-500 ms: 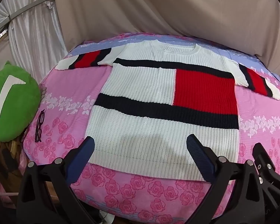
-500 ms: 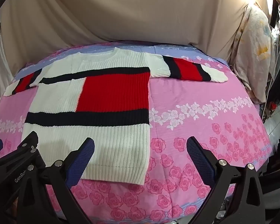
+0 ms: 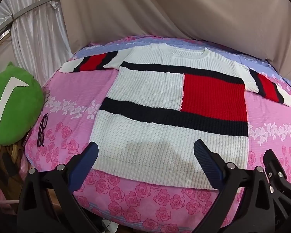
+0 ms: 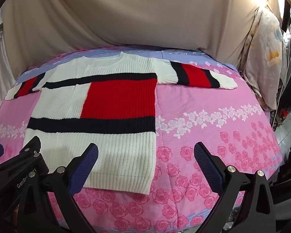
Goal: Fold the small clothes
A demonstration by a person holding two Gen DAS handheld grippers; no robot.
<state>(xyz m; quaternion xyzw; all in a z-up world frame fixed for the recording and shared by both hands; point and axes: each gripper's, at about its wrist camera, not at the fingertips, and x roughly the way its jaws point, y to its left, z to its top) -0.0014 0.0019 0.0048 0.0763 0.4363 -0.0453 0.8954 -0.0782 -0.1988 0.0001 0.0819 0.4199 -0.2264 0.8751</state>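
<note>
- The sweater [image 3: 170, 116] lies flat and face up on the pink flowered bedspread [image 4: 213, 120], neck at the far end, hem at the near end, both sleeves spread out to the sides. No fold shows, so the folding looks not yet begun: sleeves and body are all left to do.
- The left gripper [image 3: 145, 163] hovers above the near hem with its jaws wide apart and nothing between them.
- The right gripper [image 4: 145, 163] hangs over the sweater's near right corner, jaws also wide apart and empty; its left finger sits over the knit, its right one over bare bedspread.
- The near hem stops just short of the bed's near edge, so a pull toward the person could drag it off.
- To the right of the sweater the bedspread is bare and gives room for moving.
- On the left, a pair of glasses [image 3: 42, 129] lies near the edge beside a green cushion [image 3: 11, 106]; that side is tighter.
- A beige curtain [image 4: 126, 19] closes the far side.
</note>
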